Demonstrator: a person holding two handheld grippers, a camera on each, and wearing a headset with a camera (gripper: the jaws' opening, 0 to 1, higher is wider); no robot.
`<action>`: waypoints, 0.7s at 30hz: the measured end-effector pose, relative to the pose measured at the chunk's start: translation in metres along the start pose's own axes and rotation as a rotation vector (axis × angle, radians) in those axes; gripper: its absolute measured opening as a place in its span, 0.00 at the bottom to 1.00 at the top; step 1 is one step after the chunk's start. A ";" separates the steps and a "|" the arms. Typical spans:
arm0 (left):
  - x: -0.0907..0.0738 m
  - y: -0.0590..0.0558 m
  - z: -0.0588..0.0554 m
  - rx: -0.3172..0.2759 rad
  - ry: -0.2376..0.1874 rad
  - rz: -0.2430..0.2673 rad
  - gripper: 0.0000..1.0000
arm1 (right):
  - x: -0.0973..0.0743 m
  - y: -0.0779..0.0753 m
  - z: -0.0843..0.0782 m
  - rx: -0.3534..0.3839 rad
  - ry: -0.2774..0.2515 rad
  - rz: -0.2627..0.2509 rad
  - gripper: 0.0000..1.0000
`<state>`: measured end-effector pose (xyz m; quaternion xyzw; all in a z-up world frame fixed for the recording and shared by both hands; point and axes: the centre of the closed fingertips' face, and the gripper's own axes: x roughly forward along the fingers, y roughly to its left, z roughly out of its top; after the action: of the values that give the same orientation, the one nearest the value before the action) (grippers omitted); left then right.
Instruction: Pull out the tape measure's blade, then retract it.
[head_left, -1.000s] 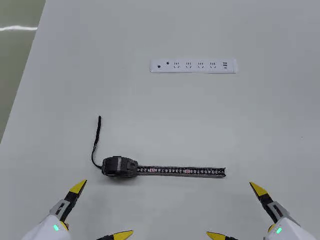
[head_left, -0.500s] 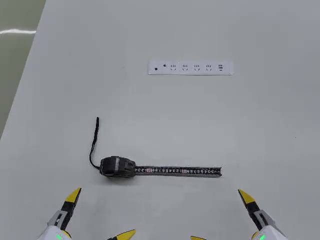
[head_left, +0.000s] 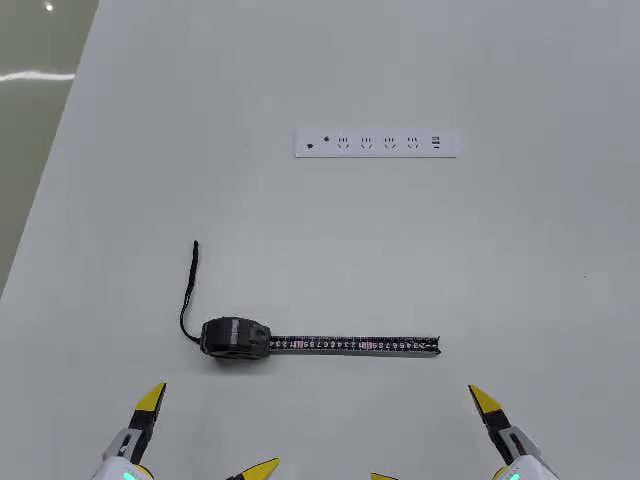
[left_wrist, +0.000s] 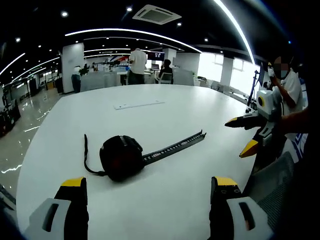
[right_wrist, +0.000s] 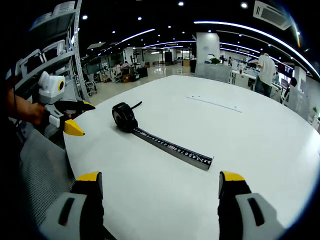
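Fingers (left_wrist: 74, 183) of the left gripper (left_wrist: 149, 197) stood wide apart, clamped on nothing. Those of the right gripper (right_wrist: 160, 189) were likewise spread and empty.

The tape measure (head_left: 236, 337) lay on the table (head_left: 430, 250), ahead of the left gripper and apart from both grippers. Its blade (head_left: 355, 345) was drawn out flat along the table toward the right, and the free end lay ahead of the right gripper. The blade's numerals were too small to read, and its end hook could not be made out clearly. A black strap (head_left: 188, 290) ran from the left side of the tape measure away from the person.

In the head view both grippers were cut off by the lower edge. The outer yellow tips and a little of each body showed, while the inner tips barely entered. In the left gripper view the right gripper showed at the right, clear of the blade's end, with its holder's arm partly cut off. In the right gripper view the left gripper showed at the left, held by a hand (right_wrist: 24, 112) that was partly out of view.

A white power strip (head_left: 376, 143) lay well beyond the tape measure, its markings illegible. Distant people (left_wrist: 136, 64) stood past the table's far edge, small and blurred.
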<state>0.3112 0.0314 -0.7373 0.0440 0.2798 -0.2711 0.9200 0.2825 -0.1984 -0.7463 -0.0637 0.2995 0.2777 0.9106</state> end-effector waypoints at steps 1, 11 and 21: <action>0.000 0.000 0.000 -0.001 0.000 0.003 1.00 | 0.000 0.000 0.000 0.000 0.000 -0.001 0.99; 0.000 0.002 0.000 -0.032 0.002 0.044 1.00 | -0.001 -0.003 -0.002 -0.002 0.006 -0.002 0.98; 0.000 0.002 0.008 -0.063 -0.024 0.111 1.00 | 0.001 -0.008 -0.004 -0.010 0.009 0.008 0.98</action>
<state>0.3164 0.0312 -0.7306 0.0272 0.2744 -0.2110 0.9378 0.2856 -0.2060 -0.7508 -0.0683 0.3022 0.2826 0.9078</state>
